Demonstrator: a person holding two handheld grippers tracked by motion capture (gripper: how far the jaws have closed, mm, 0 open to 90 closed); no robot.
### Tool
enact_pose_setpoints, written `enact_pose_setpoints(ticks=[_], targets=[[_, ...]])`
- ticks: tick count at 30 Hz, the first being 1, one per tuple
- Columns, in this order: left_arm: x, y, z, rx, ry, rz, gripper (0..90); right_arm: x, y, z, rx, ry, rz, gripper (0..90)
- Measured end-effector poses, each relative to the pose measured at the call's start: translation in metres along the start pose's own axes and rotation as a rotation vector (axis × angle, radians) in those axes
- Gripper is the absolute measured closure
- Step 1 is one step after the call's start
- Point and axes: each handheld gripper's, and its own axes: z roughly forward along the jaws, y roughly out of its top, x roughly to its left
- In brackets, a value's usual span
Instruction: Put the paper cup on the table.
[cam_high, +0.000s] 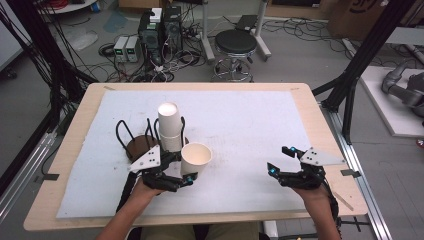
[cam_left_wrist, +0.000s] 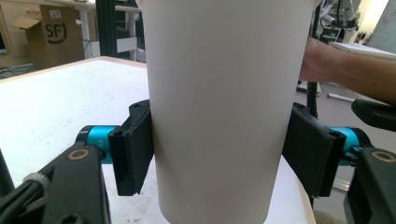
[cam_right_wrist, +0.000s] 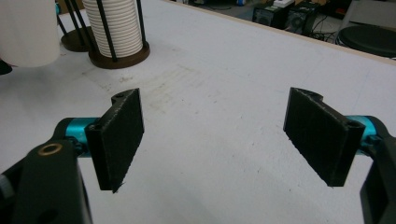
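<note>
Left tongs (cam_high: 186, 176) clamped on white paper cup (cam_high: 196, 157), right tongs (cam_high: 280, 160) wide open, holding nothing

Left gripper (cam_high: 181, 172) sits at the left, forearm coming in from the bottom edge, jaws pressed on both sides of a paper cup (cam_left_wrist: 224, 107), cup upright. Right gripper (cam_high: 281, 159) at the right, jaws spread wide apart, holding nothing, low over the desk (cam_high: 250, 125).

Robotics lab, computer towers (cam_high: 160, 30) (floor cables (cam_high: 165, 67)), black rig frame (cam_high: 367, 50)
</note>
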Motion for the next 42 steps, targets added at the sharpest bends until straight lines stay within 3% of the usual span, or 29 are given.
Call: enact_pose_setpoints(ticks=[7,16,25,33,38,42], targets=[[0.001,-0.002,0.001,-0.004,-0.004,-0.005,30.5,0.001,-0.002,-0.001,0.005,0.007,0.011,20.7],[0.006,-0.008,0.013,-0.001,0.024,-0.028,30.6,0.000,-0.005,-0.003,0.012,0.010,0.006,20.7],[0.020,0.009,0.052,-0.039,0.071,-0.047,30.5,-0.004,-0.008,-0.009,0.000,0.008,0.013,20.7],[0.037,0.029,0.090,-0.021,0.105,-0.029,30.9,-0.006,-0.009,-0.011,-0.009,0.009,0.024,20.7],[0.049,0.032,0.102,-0.040,0.119,-0.055,31.0,-0.007,-0.010,-0.012,-0.009,0.010,0.029,20.7],[0.060,0.023,0.117,-0.016,0.133,-0.084,31.2,-0.008,-0.010,-0.014,-0.016,0.007,0.034,20.7]])
